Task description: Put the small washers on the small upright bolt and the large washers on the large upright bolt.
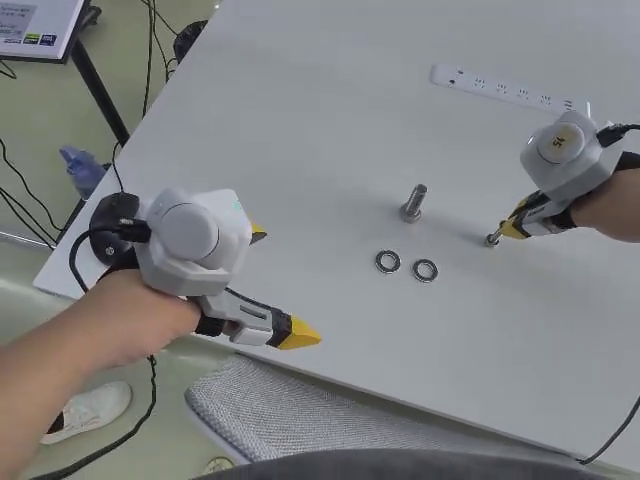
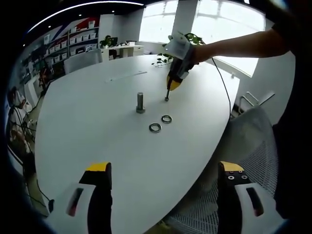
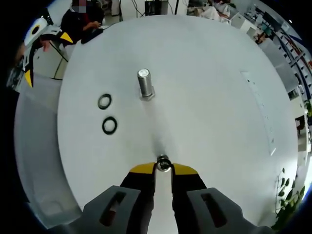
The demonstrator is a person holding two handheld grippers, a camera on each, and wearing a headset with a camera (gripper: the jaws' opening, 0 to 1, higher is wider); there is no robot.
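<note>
The small steel washer (image 3: 163,163) sits right at the tips of the right gripper (image 3: 164,169), whose jaws are drawn narrow, with only a slit between them. They appear to pinch the ring at the top of the small upright steel bolt (image 1: 492,239). Ring and bolt tip blur together in the right gripper view, so I cannot tell whether the hole has caught the thread yet. To do this step well, I judge the ring should be held flat and centred over the shank, then lowered straight down. The jaws should part only slightly, so the washer drops rather than flicks aside. The bolt seems to stand free on its head, so a sideways nudge could tip it, and the jaws are best lifted straight back up. Farther ahead of these jaws stands the large upright steel bolt with a hexagonal head (image 3: 145,84). To its left lie two larger steel ring washers (image 3: 104,101) (image 3: 109,125), flat on the white desk (image 1: 330,100), close together but apart. These look meant for the large bolt. The left gripper (image 2: 164,168) hovers at the near edge of the desk with its jaws spread wide and holding nothing, well short of the washers ahead of it.
</note>
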